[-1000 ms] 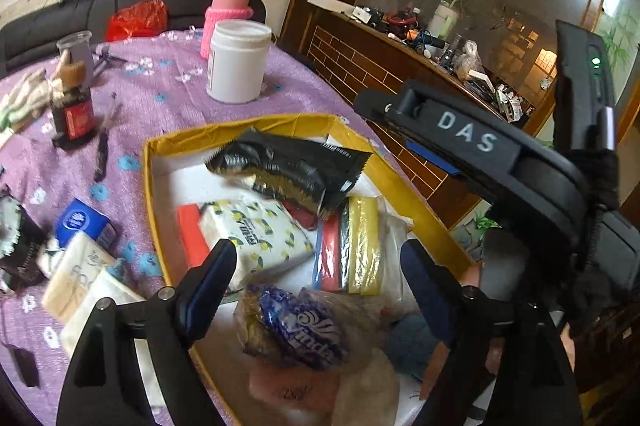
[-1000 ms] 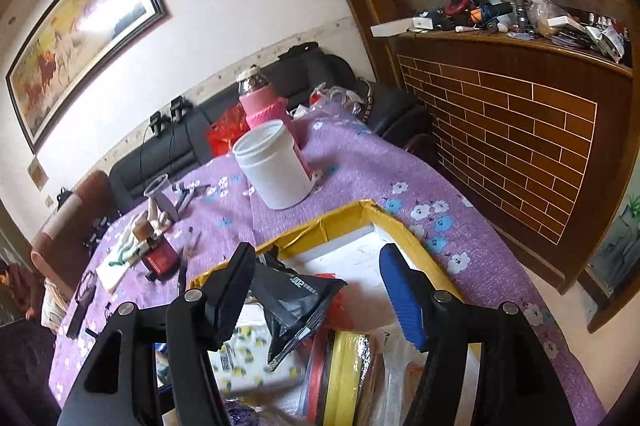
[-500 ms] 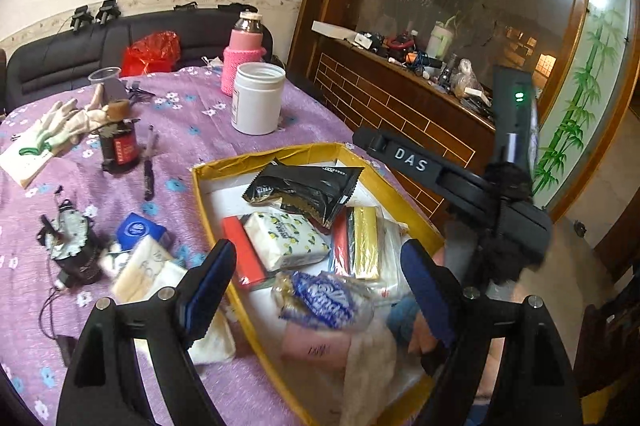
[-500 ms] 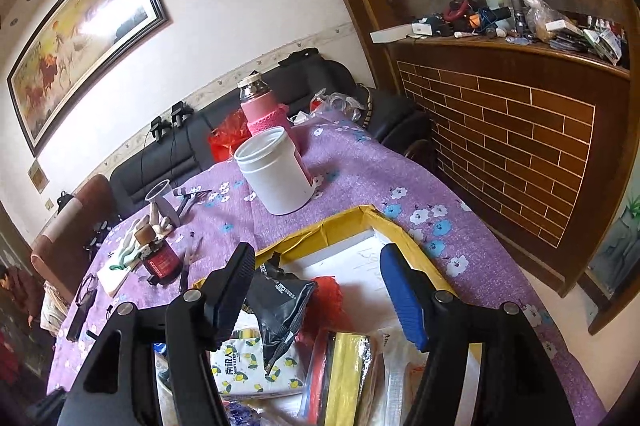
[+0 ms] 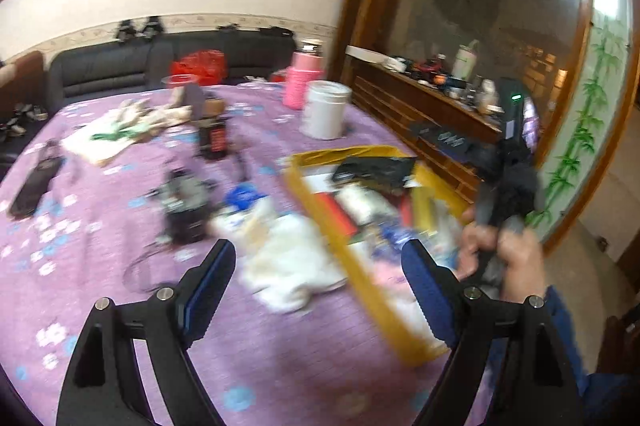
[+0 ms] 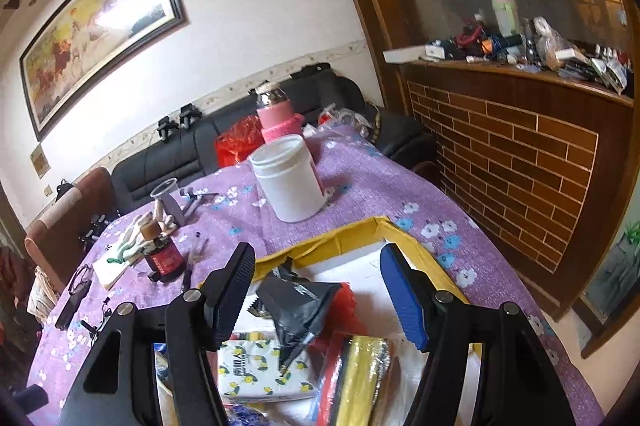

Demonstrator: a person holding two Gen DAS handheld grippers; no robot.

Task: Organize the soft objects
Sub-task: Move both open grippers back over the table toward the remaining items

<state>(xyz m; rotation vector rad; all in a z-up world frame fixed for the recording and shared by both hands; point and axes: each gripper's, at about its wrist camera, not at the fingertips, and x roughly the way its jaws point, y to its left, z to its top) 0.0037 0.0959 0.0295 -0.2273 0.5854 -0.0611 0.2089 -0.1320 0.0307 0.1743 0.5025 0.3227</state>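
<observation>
A yellow-rimmed box on the purple tablecloth holds soft packs: a black packet, a lemon-print tissue pack and red and yellow sponges. In the blurred left wrist view, white cloths and a blue packet lie just left of the box. My left gripper hovers over them, jaws opening a little, nothing between them. My right gripper hangs open above the box's far end, empty. A hand holds that gripper.
A white jar and a pink-sleeved bottle stand beyond the box. A dark bottle, gloves and a black gadget lie to the left. A brick-faced counter runs along the right.
My left gripper has pulled back and swung left, from over the box to the cloths beside it. The right gripper has stayed over the box.
</observation>
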